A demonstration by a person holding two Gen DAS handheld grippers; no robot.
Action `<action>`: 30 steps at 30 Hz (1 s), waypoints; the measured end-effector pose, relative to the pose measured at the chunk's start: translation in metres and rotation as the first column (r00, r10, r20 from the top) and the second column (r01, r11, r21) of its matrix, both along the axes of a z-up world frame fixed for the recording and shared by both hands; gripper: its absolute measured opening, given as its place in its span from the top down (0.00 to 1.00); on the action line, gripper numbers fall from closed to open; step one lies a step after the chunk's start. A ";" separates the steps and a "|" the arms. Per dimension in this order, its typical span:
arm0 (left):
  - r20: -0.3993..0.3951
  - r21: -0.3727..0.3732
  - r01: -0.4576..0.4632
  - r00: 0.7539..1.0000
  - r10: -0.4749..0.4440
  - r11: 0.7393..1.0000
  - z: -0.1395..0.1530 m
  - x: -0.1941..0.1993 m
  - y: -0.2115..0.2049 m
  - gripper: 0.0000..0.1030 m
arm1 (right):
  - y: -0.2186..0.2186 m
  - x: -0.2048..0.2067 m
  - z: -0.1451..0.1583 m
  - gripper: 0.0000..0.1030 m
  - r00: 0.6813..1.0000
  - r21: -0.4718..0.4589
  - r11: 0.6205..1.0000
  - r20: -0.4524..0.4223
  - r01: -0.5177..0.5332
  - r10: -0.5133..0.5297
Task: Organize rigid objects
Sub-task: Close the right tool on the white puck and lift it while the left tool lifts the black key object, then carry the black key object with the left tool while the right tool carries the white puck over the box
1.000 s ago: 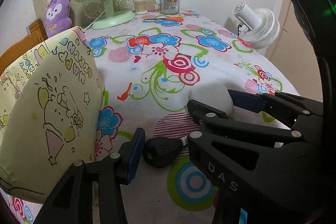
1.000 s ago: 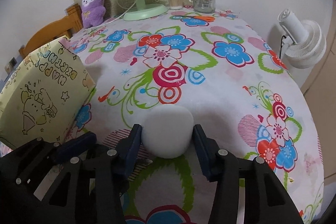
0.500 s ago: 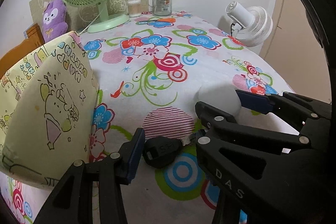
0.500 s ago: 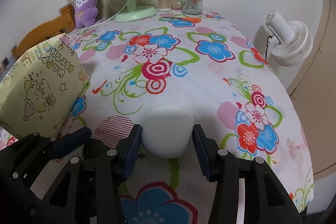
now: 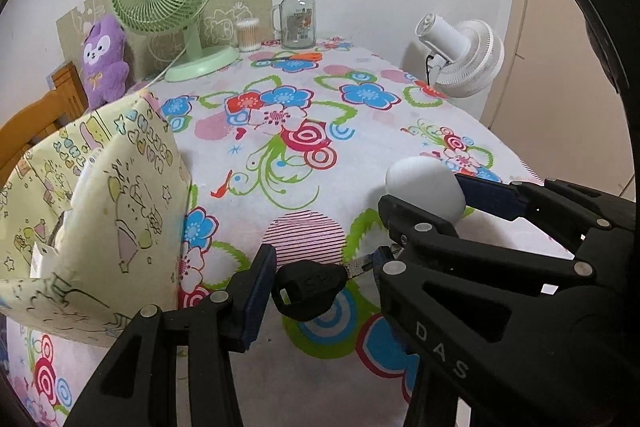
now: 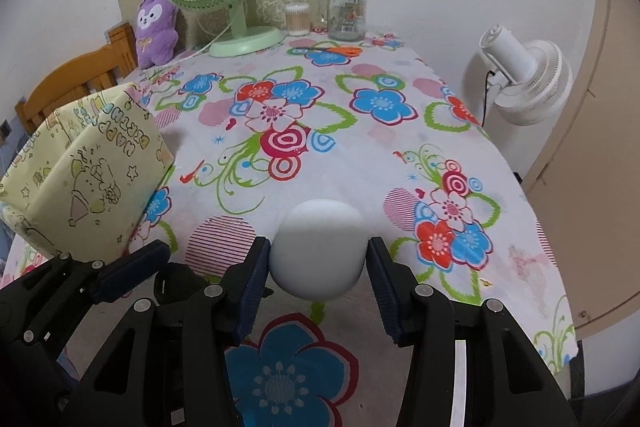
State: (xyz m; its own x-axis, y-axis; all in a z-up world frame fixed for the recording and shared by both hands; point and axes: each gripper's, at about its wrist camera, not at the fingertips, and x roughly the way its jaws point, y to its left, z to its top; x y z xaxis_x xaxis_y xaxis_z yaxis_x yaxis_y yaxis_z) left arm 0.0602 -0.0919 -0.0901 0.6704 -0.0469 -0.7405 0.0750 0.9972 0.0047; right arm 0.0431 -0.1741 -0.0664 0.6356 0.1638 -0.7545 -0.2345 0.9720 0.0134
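Right wrist view: right tool clamps the white ball, now lifted; left tool grips the key (both bound for sorting).

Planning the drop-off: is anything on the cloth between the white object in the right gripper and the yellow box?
Right wrist view: the left gripper holding the key; otherwise bare tablecloth between white object and yellow box.

key: matt black plastic head, metal blade
white case: smooth matt plastic
tablecloth: printed cloth
jar: clear glass
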 end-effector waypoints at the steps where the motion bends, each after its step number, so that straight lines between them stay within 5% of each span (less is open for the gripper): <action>1: 0.003 0.001 0.001 1.000 -0.001 1.000 0.001 -0.001 0.000 0.50 | 0.000 -0.001 0.002 0.49 1.000 0.000 1.000 0.003 0.004 -0.004; 30: 0.087 0.029 0.081 0.993 -0.083 0.996 0.063 -0.025 0.006 0.50 | 0.007 -0.035 0.067 0.49 0.993 0.020 0.998 0.101 0.053 -0.055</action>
State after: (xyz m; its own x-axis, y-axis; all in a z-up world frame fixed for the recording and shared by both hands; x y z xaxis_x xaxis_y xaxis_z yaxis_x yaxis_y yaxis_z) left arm 0.0350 -0.0863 -0.0274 0.7280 -0.0865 -0.6801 0.1545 0.9872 0.0399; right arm 0.0080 -0.1674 0.0006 0.7171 0.1396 -0.6828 -0.1826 0.9831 0.0092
